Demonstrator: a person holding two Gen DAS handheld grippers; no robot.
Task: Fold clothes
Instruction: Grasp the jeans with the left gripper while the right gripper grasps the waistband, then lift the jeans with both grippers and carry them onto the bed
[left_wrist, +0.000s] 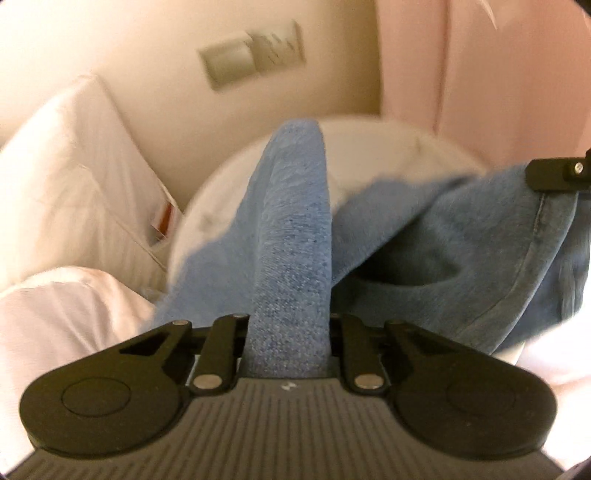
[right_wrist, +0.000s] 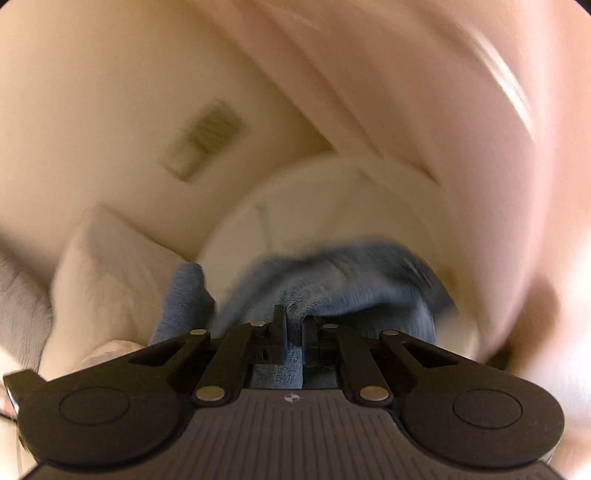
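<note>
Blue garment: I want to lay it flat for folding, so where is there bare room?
Only the white bedding left of the blue garment, below the pillow, looks bare. Both the left gripper and right gripper crowd the middle.

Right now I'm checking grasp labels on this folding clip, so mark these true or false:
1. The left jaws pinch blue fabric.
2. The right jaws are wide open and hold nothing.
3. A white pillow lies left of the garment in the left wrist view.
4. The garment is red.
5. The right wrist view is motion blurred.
1. True: the left gripper is clamped on a ridge of the blue fleecy garment.
2. False: the right gripper is shut on the same blue fabric.
3. True: the white striped pillow stands there.
4. False: it is blue.
5. True.
</note>
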